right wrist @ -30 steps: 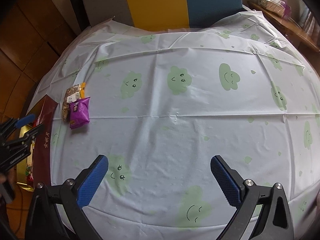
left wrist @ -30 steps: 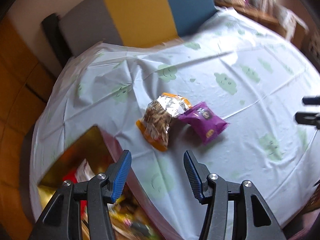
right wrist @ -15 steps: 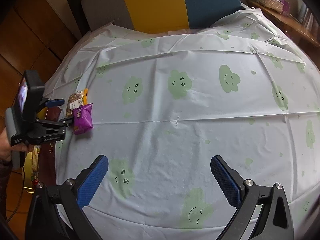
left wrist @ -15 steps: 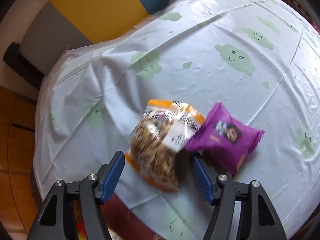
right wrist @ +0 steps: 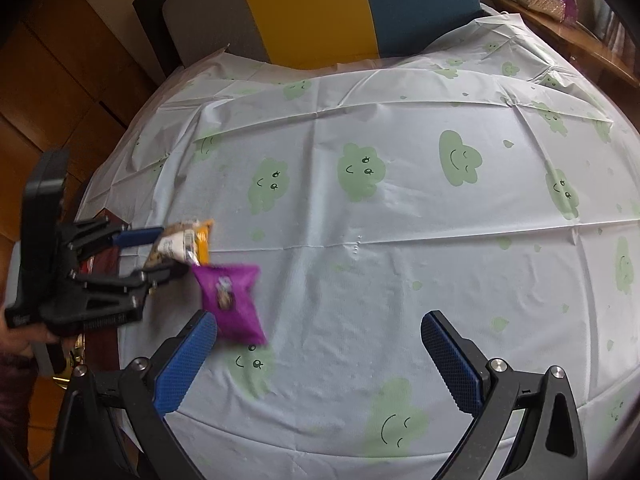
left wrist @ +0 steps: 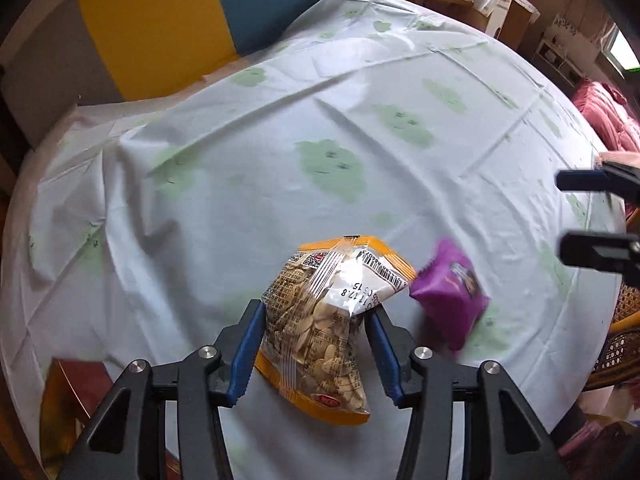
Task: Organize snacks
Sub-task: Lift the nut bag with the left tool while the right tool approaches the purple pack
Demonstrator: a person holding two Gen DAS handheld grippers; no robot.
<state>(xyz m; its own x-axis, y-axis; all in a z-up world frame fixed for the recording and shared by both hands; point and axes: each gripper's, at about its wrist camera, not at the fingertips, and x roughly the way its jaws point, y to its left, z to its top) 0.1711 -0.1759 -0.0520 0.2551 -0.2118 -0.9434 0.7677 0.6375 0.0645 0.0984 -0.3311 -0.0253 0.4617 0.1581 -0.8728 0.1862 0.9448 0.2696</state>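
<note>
Since half a second ago the left gripper (left wrist: 314, 344) has closed in on the seed bag (left wrist: 320, 320): its blue jaws, which then stood either side of the bag on the bench (left wrist: 240, 184), now press both flanks of it, narrowed to the bag's width. In the right wrist view the bag (right wrist: 182, 242) sits between the left gripper's (right wrist: 160, 252) jaws and looks raised off the cloth, though blur makes that hard to confirm. The purple packet (left wrist: 450, 296) has shifted too; it is smeared with motion blur, now just right of the seed bag, near its white label corner, contact unclear.

The seed bag's long axis runs away from the left camera, tilted slightly right; its orange top seal with the barcode label points far-right, its orange bottom edge points back toward the gripper body. The jaws hold it across the middle.

The purple packet (right wrist: 232, 300) lies with its long axis roughly front to back in the right wrist view, just beyond the left fingertip (right wrist: 200, 334) of the right gripper (right wrist: 320, 336).

The right gripper's jaws are spread wide with nothing between them, above the cloud-print cloth. A dark red box (left wrist: 76, 372) shows at the bench's left edge, behind the left gripper.
</note>
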